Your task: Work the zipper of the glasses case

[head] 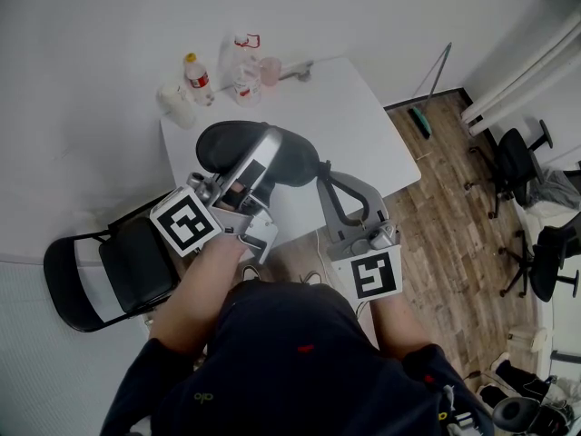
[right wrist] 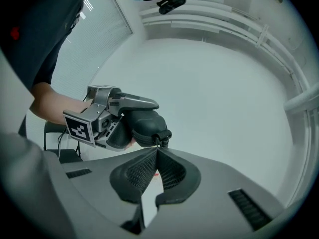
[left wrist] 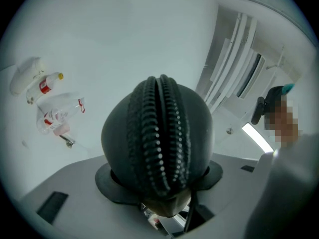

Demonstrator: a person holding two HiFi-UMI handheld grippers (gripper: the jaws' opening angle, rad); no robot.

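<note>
- My left tongs point(head: 259, 157) hold the black glasses case point(head: 222, 148) up off the white table point(head: 345, 116). The jaws stand at a middling width, clamped across the case's body.
- My right tongs point(right wrist: 157, 151) are closed down to nothing at the tips. They appear to pinch the small zipper pull point(right wrist: 160, 141) hanging off the case's near-right end.
- In the head view the case lies with its long axis running left to right. The left tongs cross it about the middle, and the right tongs meet it at its right tip.
- The case therefore sits to the left of my right tongs and slightly farther off, so the right hand is the one at the pull.
- The zipper teeth point(left wrist: 159, 133) run in two ribbed rows lengthwise over the case's edge, straight away from the left tongs' camera. I cannot tell how much of the track is already parted.
- As I judge it, the coming move depends on that line. The pull has to travel round the right end and then leftward along the long axis while the left tongs brace the shell.
- A tug off that line would likely twist the case in the left grip.
</note>
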